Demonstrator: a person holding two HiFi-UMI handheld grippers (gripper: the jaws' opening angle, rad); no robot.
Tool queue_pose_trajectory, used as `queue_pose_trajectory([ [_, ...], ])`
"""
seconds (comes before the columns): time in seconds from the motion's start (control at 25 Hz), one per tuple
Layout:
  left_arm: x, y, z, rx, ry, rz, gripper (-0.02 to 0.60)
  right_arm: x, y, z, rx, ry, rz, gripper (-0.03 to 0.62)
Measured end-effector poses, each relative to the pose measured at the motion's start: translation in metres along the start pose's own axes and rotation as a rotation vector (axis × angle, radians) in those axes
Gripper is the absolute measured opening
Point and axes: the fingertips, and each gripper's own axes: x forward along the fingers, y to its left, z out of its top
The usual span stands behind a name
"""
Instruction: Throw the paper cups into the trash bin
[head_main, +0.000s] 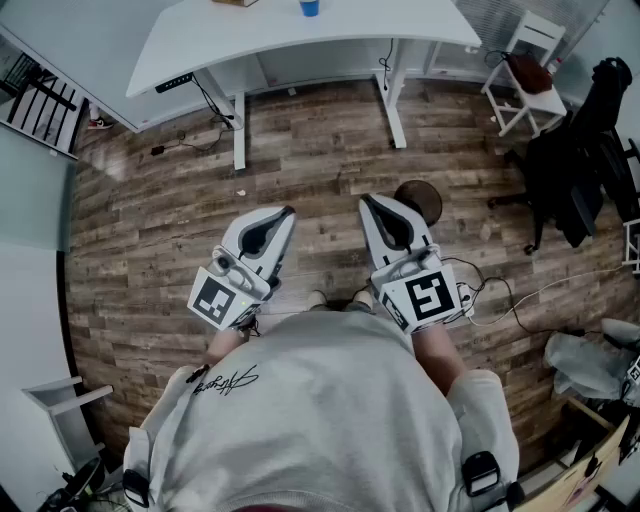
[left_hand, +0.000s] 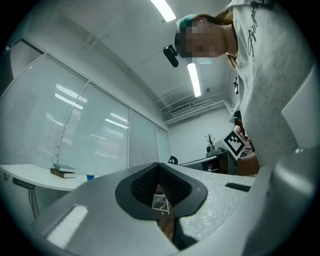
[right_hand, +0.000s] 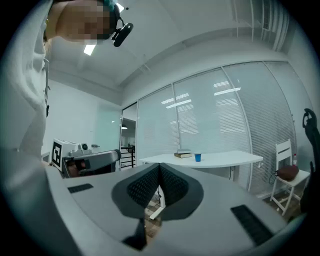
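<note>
A blue paper cup stands on the white desk at the far side of the room, next to some books. I hold both grippers level in front of my body over the wooden floor, far from the desk. The left gripper is shut with nothing between its jaws, and its own view shows the pads meeting. The right gripper is also shut and empty. The cup and books show on the desk straight ahead in the right gripper view. The cup is small in the left gripper view.
A round dark-rimmed object, stool or bin I cannot tell, stands on the floor just beyond the right gripper. At the right are a white chair with a bag, a black coat and a plastic bag. Cables trail across the floor.
</note>
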Motion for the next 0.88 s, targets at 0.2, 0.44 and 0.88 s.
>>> queue_pose_trajectory([
  [0.2, -0.003, 0.001, 0.004, -0.001, -0.012, -0.002, 0.003, 0.002, 0.003, 0.003, -0.009, -0.008, -0.004, 0.008],
  [0.44, -0.002, 0.004, 0.005, -0.007, -0.015, -0.009, 0.005, 0.005, 0.001, 0.005, -0.028, -0.021, -0.015, 0.008],
  [0.88, -0.021, 0.023, 0.002, -0.013, -0.019, -0.017, 0.003, 0.019, 0.016, 0.003, -0.068, -0.012, -0.039, 0.009],
])
